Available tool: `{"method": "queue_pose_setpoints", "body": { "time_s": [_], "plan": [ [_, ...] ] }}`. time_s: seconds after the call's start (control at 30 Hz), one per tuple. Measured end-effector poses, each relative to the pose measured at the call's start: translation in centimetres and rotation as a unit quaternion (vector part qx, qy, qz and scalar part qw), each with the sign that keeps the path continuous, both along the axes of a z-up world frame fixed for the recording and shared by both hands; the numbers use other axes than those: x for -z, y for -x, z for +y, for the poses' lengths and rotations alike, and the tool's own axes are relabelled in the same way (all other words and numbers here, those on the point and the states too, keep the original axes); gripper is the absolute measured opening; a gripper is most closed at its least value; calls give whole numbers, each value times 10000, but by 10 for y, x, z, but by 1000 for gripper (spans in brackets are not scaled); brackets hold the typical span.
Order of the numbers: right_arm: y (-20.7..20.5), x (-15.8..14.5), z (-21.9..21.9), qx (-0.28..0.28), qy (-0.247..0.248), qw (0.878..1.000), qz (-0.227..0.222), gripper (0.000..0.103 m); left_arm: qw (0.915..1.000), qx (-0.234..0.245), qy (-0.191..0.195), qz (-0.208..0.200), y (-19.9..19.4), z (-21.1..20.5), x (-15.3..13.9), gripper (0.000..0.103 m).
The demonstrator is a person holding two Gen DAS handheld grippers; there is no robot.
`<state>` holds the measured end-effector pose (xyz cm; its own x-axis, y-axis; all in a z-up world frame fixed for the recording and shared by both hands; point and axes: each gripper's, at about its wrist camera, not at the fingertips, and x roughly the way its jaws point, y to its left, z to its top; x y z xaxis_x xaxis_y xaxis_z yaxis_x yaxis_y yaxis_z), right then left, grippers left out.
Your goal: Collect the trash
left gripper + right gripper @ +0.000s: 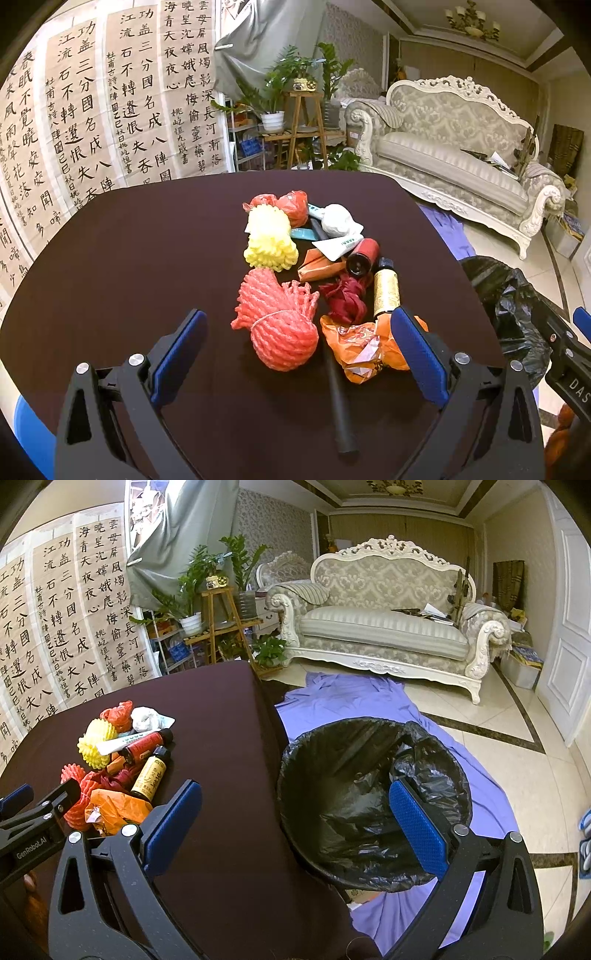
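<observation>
On the dark brown table (129, 258) lies a pile of trash. It holds a red foam net (280, 325), a yellow foam net (269, 240), an orange wrapper (362, 350), a black stick (341, 406), a gold bottle (386, 288), a red bottle (364, 256) and a white crumpled paper (336, 219). My left gripper (298, 315) is open, its fingers on either side of the red net and the orange wrapper. My right gripper (295, 786) is open and holds nothing, hovering over the table edge and the black-lined bin (332, 746).
The bin stands on the floor off the table's right edge, on a purple cloth (351, 694). Beyond it are a cream sofa (384, 627) and a plant stand (221, 624). Calligraphy sheets (74, 129) hang behind the table. A white door (569, 646) is at right.
</observation>
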<state>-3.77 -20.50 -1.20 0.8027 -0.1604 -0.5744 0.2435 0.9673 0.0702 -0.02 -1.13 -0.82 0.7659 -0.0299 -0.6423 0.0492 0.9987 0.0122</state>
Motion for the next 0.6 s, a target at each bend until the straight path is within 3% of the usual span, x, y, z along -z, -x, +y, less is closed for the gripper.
{"method": "queue_pose_setpoints", "body": {
  "time_s": [0.6],
  "plan": [
    [4, 8, -3, 0, -48, 10000, 39, 99, 10000, 39, -12, 42, 4, -12, 9, 96]
  ]
}}
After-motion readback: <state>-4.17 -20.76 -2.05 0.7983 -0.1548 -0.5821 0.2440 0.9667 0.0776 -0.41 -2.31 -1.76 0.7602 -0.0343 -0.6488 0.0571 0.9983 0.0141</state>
